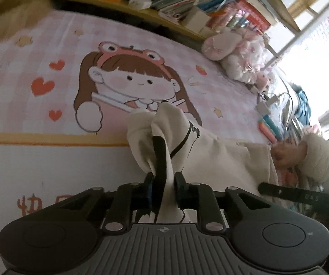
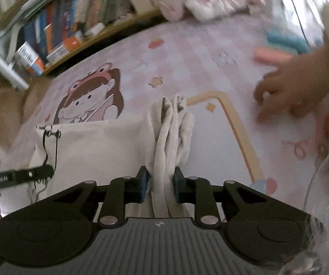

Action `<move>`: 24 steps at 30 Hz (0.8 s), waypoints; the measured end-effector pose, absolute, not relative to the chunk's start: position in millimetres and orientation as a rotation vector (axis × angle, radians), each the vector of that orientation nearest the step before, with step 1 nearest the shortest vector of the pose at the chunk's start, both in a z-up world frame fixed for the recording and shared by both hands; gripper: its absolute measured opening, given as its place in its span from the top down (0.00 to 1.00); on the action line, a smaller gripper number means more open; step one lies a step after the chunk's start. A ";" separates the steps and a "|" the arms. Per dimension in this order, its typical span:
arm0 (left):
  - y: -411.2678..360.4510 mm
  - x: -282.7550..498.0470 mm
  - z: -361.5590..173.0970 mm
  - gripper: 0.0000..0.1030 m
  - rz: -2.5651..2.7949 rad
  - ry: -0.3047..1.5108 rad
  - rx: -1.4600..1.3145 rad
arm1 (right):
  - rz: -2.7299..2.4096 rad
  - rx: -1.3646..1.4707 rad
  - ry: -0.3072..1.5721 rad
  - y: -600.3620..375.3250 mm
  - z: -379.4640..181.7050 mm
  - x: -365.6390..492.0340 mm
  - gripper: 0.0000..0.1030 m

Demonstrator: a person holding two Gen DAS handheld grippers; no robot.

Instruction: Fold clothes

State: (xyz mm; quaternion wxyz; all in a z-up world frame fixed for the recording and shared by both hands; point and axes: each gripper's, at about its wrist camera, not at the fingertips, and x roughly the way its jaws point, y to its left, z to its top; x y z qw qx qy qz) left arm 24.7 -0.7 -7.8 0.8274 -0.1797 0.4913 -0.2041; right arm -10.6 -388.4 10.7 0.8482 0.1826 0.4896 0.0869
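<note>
- Across the whole background: a pink checked bed sheet (image 1: 187,52) printed with a cartoon girl in a frog hat, hearts and stars, bordered by an orange stripe with white cloth below it.
- Beyond the sheet's far edge: a low yellow wooden shelf (image 1: 123,4) crammed with colourful books and small boxes; blurred in the right wrist view.
- On the sheet, toward the near side: a cream-white cotton garment with a black drawstring (image 2: 91,146), partly flat, with a straight upper edge and two eyelets at one corner. Both ends are bunched and lifted off the sheet.
- At the far right corner of the sheet, left wrist view: a heap of pink and white plush toys (image 1: 240,52).
- Left gripper (image 1: 163,178): clenched on a bunched fold of the garment; cloth and the drawstring rise between the jaws, a black strip lying in the gap.
- Right gripper (image 2: 159,176): clamped on a thick gathered roll of the same garment, which stands up in ridges ahead of the jaws.
- Right side, right wrist view: a bare hand (image 2: 288,91) in a cream knitted sleeve, fingers spread down toward the sheet; motion-blurred, contact with the sheet cannot be told.
- Near that hand: pink and blue stick-shaped items (image 2: 276,52), too blurred to identify.
</note>
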 end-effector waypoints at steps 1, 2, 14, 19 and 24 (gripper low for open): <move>-0.2 25.8 -10.6 0.72 -0.428 1.049 -0.394 | 0.176 0.407 1.042 -390.9 8.4 -9.7 0.64; 0.3 26.8 -13.5 0.68 -0.423 1.054 -0.407 | 0.169 0.430 1.051 -393.4 6.1 -8.7 0.62; -6.1 25.9 -18.5 0.84 -0.398 1.038 -0.439 | 0.220 0.246 0.970 -372.0 15.3 -12.7 0.79; -5.6 22.9 -17.1 0.78 -0.383 1.036 -0.439 | 0.221 0.304 1.006 -383.0 9.9 -9.5 0.77; -5.9 20.6 -16.6 0.68 -0.371 1.032 -0.438 | 0.175 0.425 1.062 -398.9 -2.2 -4.6 0.57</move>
